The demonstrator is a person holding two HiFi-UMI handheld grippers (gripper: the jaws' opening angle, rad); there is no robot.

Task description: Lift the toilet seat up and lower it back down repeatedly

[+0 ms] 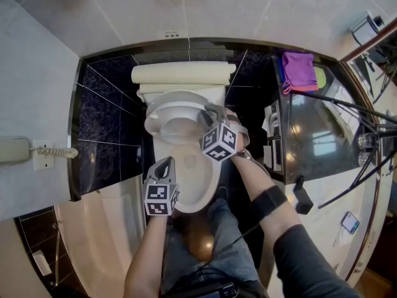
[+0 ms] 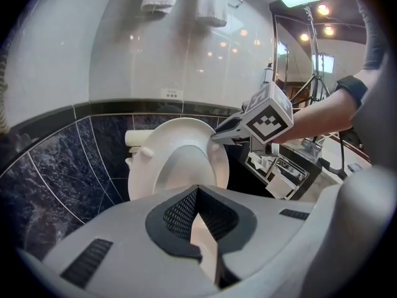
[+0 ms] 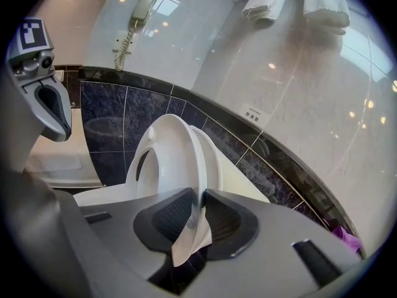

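The right gripper (image 3: 200, 198) is clenched on the rim of the white toilet seat (image 3: 167, 160), which stands raised, nearly upright. The left gripper (image 2: 197, 191) is closed and empty, above the front of the bowl (image 1: 201, 194). Lowering seems next, and it calls for a slow, guided swing down.

The right tongs (image 1: 206, 110) slant downward and away from the body. Their jaws are clamped on the rim of the toilet seat (image 3: 189, 148), and the right forearm (image 1: 263, 188) reaches forward. The left tongs (image 1: 165, 164) sit nearer the body, also slanted down, tips together and gripping nothing, at the end of the left forearm (image 1: 144, 259).
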